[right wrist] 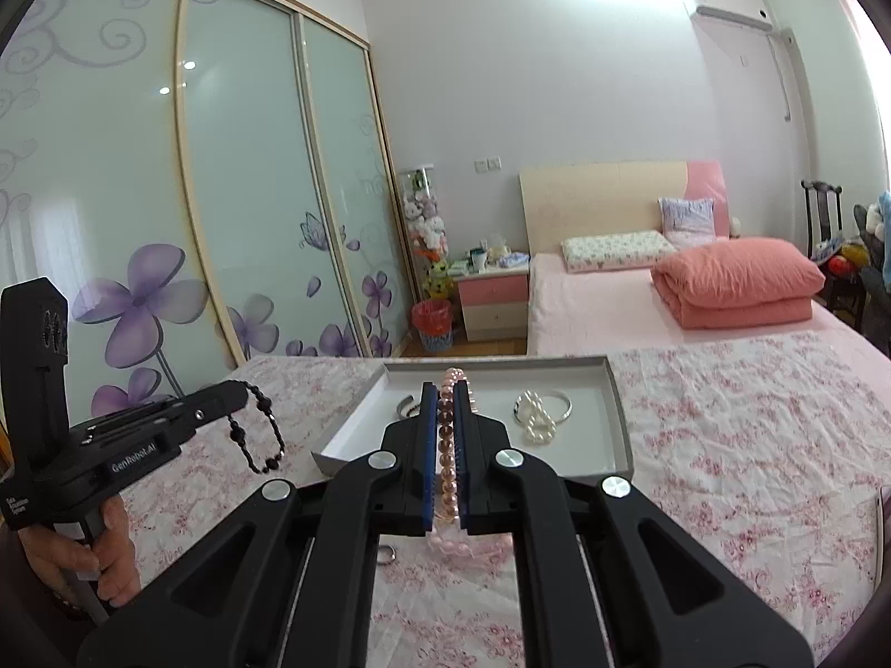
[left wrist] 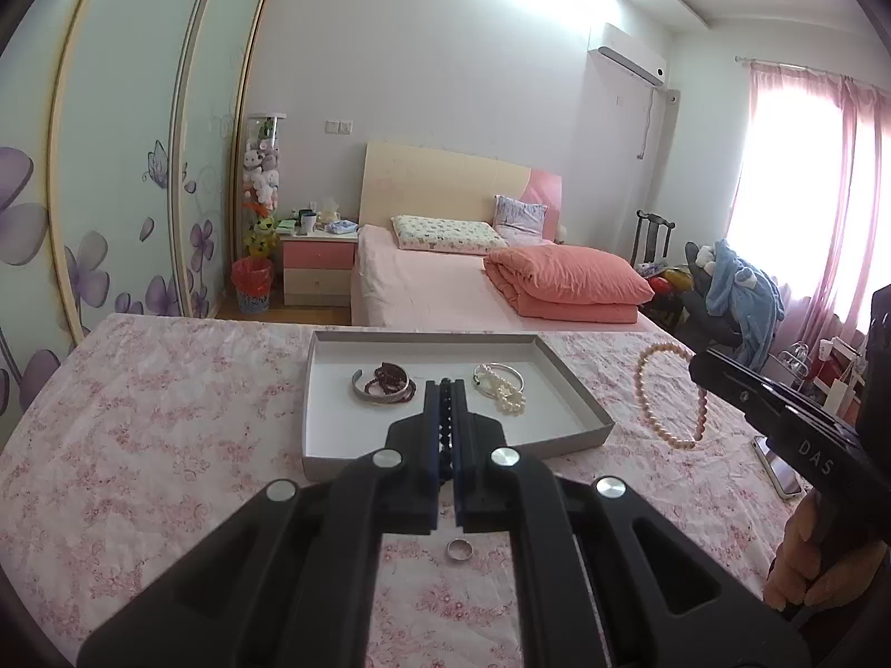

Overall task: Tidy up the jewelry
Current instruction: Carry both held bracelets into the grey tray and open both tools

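My left gripper (left wrist: 445, 389) is shut on a black bead bracelet (left wrist: 444, 423), which hangs from it in the right wrist view (right wrist: 259, 428), above the near edge of the grey tray (left wrist: 328, 395). My right gripper (right wrist: 445, 389) is shut on a pink bead necklace (right wrist: 445, 445); its loop hangs in the left wrist view (left wrist: 651, 406), right of the tray. In the tray lie a silver bangle (left wrist: 361, 389), dark red beads (left wrist: 390, 381), and a white pearl bracelet with a silver bangle (left wrist: 504, 384). A silver ring (left wrist: 459, 549) lies on the cloth near me.
The table wears a pink floral cloth (left wrist: 167, 445). A phone (left wrist: 779, 470) lies at its right edge. A bed (left wrist: 445, 278) stands behind the table, sliding wardrobe doors (right wrist: 167, 195) to the left.
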Demonstrator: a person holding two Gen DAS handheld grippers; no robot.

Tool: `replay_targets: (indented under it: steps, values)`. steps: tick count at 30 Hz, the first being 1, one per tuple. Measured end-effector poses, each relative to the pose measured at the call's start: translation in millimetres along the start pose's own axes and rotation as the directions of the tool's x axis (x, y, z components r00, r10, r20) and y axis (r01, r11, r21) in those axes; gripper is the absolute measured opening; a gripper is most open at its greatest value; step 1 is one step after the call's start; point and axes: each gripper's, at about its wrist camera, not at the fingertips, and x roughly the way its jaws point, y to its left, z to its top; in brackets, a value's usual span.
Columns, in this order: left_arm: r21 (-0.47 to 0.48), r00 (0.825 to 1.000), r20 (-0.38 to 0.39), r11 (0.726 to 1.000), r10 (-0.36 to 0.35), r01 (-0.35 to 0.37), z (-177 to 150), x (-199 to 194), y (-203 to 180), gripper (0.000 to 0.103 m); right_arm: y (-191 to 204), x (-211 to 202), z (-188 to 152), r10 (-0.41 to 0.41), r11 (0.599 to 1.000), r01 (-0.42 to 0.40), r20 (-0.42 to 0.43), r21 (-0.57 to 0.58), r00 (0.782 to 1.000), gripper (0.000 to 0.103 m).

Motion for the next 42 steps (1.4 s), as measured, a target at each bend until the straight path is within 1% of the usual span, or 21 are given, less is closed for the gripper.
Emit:
replay_targets:
  steps: [4, 15, 23, 27, 30, 38, 42]
  values:
    - [0.008, 1.000, 0.008, 1.000, 0.013, -0.013, 1, 0, -2, 0.005, 6, -2, 2, 0.011, 1.000, -0.011, 0.019, -0.005, 1.000, 0.006]
    - [0.013, 0.999, 0.009, 0.999, 0.049, -0.049, 4, 8, -3, 0.005, 11, 1, 11, -0.016, 0.999, 0.018, 0.063, -0.027, 0.998, 0.006]
    - [0.028, 0.997, 0.018, 0.997, 0.072, -0.072, 13, 23, -4, 0.005, 11, 16, 20, -0.031, 0.999, 0.034, 0.079, -0.038, 0.996, 0.006]
    - [0.028, 0.996, 0.014, 0.996, 0.083, -0.083, 22, 40, -1, 0.005, 4, 34, 30, -0.047, 0.998, 0.050, 0.079, -0.032, 0.996, 0.006]
    - [0.026, 0.996, 0.007, 0.996, 0.085, -0.085, 28, 58, 3, 0.005, -3, 52, 35, -0.056, 0.998, 0.057, 0.063, -0.023, 0.996, 0.007]
    - [0.023, 0.994, -0.038, 0.995, 0.098, -0.097, 42, 119, 16, 0.005, -29, 121, 42, -0.076, 0.997, 0.077, -0.039, 0.030, 0.996, 0.006]
    - [0.024, 0.994, -0.052, 0.995, 0.099, -0.098, 46, 144, 20, 0.005, -36, 147, 42, -0.090, 0.995, 0.093, -0.072, 0.039, 0.993, 0.006]
